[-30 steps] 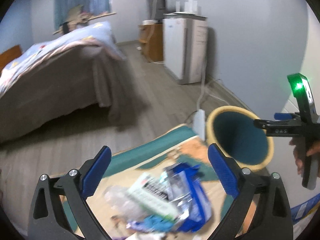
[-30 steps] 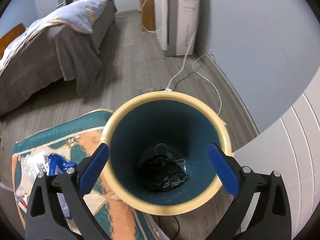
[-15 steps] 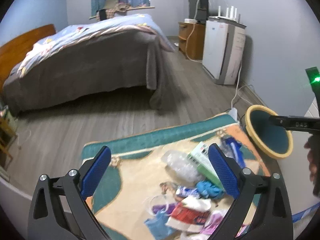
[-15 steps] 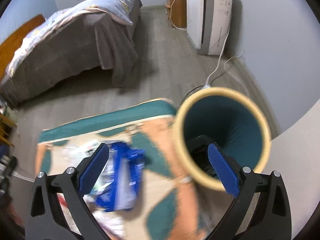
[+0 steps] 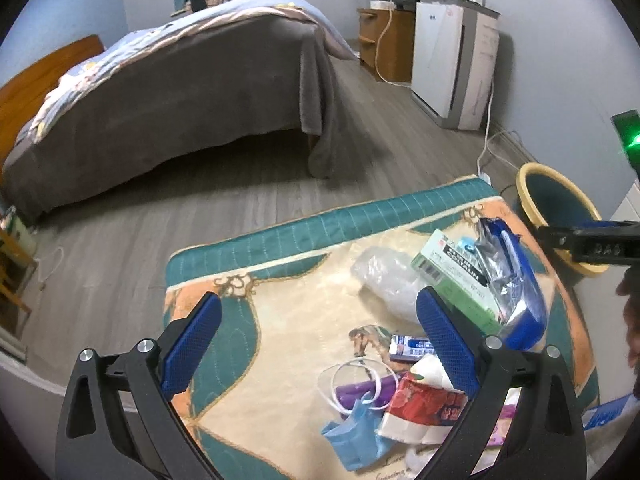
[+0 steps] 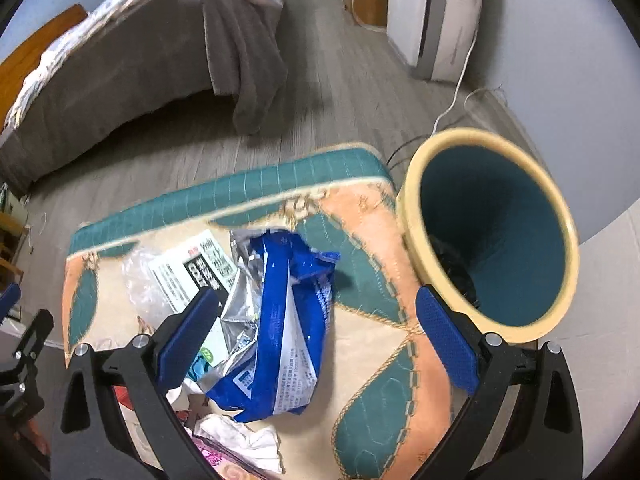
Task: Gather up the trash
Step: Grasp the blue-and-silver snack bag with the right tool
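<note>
Trash lies on a patterned rug (image 5: 280, 320) (image 6: 376, 344): a blue foil bag (image 6: 288, 320) (image 5: 512, 280), a green-white box (image 5: 456, 276) (image 6: 192, 268), a clear crumpled plastic piece (image 5: 384, 276), a red-white wrapper (image 5: 424, 404), a blue face mask (image 5: 356, 436) and a purple item (image 5: 360, 392). A teal bin with a yellow rim (image 6: 496, 232) (image 5: 556, 204) stands at the rug's right edge, with something black inside. My left gripper (image 5: 318, 344) is open and empty above the rug. My right gripper (image 6: 318, 340) is open and empty over the blue bag.
A bed with a grey cover (image 5: 180, 100) fills the far left. A white appliance (image 5: 452, 64) and a wooden cabinet (image 5: 384, 36) stand along the far wall. A white cable (image 5: 488, 136) runs across the wooden floor (image 5: 200, 208) near the bin.
My right gripper has swung left from over the bin to above the blue bag. My left gripper has pulled back, so more of the rug and trash shows.
</note>
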### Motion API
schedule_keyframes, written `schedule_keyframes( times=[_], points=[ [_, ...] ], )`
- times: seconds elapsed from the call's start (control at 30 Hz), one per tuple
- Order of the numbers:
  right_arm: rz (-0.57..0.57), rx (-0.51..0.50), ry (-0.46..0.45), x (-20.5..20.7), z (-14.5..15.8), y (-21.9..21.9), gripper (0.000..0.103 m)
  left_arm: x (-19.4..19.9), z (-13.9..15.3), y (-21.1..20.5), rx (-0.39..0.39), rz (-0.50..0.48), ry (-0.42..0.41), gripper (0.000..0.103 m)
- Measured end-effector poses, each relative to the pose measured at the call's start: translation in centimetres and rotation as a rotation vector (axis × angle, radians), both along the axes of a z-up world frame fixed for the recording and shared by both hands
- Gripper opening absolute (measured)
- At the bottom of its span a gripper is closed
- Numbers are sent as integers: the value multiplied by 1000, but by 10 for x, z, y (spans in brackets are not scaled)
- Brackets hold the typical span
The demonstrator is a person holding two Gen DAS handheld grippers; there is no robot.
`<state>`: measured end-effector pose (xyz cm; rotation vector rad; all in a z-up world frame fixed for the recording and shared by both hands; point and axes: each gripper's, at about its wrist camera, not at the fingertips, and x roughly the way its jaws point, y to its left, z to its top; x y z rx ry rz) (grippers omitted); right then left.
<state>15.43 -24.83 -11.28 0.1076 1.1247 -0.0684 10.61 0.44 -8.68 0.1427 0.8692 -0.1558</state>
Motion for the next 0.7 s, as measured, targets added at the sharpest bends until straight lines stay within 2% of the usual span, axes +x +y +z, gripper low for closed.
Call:
schedule_keyframes(
  times=[0.17,0.33,0.4,0.43,0.47,0.5,0.53,0.57,0.6,0.7],
  points=[
    [78,-56,23,5,-16,15,96,9,-16,-9,29,-6,28,97],
    [135,-80,46,7,-30,26,83,12,-24,-19,49,-30,39,97],
    [153,-64,64,8,-35,27,69,12,-26,-22,54,-36,42,97],
    [158,-42,65,9,-36,27,65,12,-27,-24,53,-38,46,97],
    [161,-23,68,8,-36,27,54,13,-28,-26,49,-42,50,97],
    [167,-6,73,9,-36,27,35,13,-29,-28,49,-45,52,97],
    [169,-3,78,9,-34,27,30,12,-29,-31,53,-51,54,97],
    [170,9,73,9,-31,26,21,11,-29,-34,56,-59,53,97],
    [173,23,73,9,-29,25,16,10,-29,-38,59,-67,50,97],
    [171,47,64,10,-17,17,15,8,-27,-52,50,-99,54,97]
  ],
)
